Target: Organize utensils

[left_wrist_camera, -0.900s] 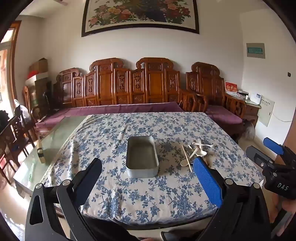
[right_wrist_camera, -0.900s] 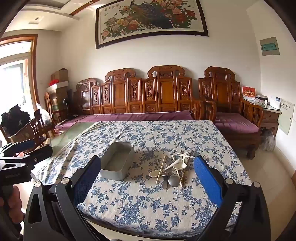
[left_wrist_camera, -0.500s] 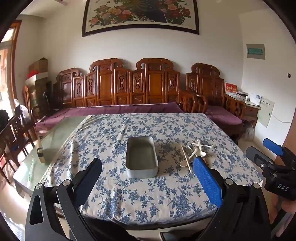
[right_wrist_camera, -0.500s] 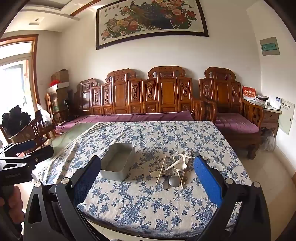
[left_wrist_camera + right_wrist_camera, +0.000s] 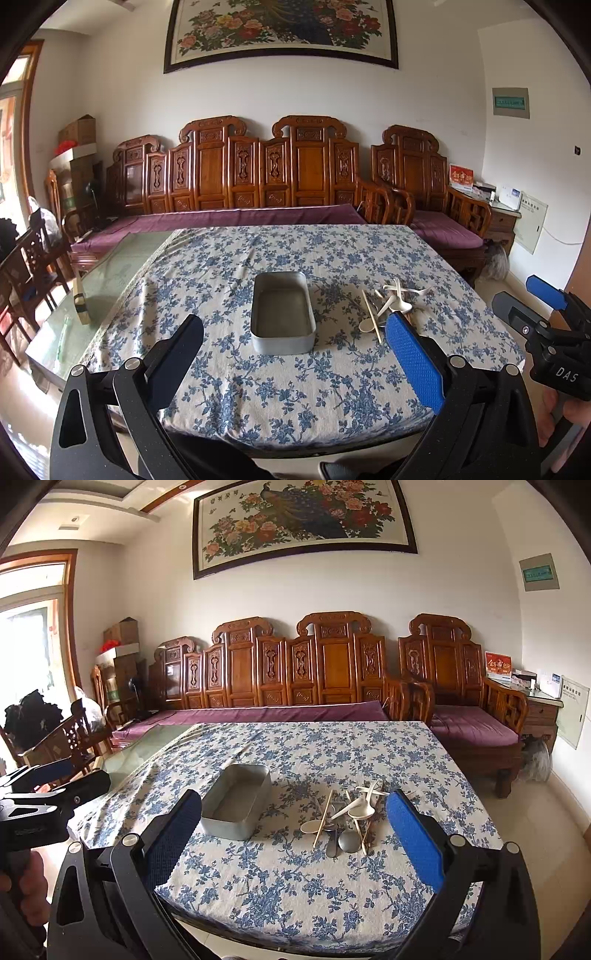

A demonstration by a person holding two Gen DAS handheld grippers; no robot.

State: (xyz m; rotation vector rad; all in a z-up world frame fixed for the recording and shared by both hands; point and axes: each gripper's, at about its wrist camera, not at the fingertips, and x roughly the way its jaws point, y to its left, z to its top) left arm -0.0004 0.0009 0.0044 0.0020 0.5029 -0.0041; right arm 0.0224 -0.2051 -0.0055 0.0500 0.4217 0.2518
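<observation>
A grey metal rectangular tin [image 5: 283, 317] [image 5: 236, 800] sits empty near the middle of the table with the blue floral cloth [image 5: 303, 398]. To its right lies a loose pile of utensils [image 5: 388, 306] [image 5: 347, 819]: white plastic spoons, wooden chopsticks and metal spoons. My left gripper [image 5: 295, 354] hangs open before the table's near edge, in line with the tin. The right gripper [image 5: 295, 827] is open too, short of the table and facing the pile. Each shows at the edge of the other's view, the right gripper [image 5: 532, 306] and the left gripper [image 5: 55, 779], hand-held.
A carved wooden bench [image 5: 280, 679] with purple cushions runs behind the table, an armchair [image 5: 458, 701] at the right. Bare glass tabletop [image 5: 110, 273] shows left of the cloth, with a brush [image 5: 80, 302] on it. Wooden chairs [image 5: 26, 273] stand at the left.
Both views have drawn slightly back from the table and tilted a little; the tin and utensils lie unmoved. Both grippers stay wide open.
</observation>
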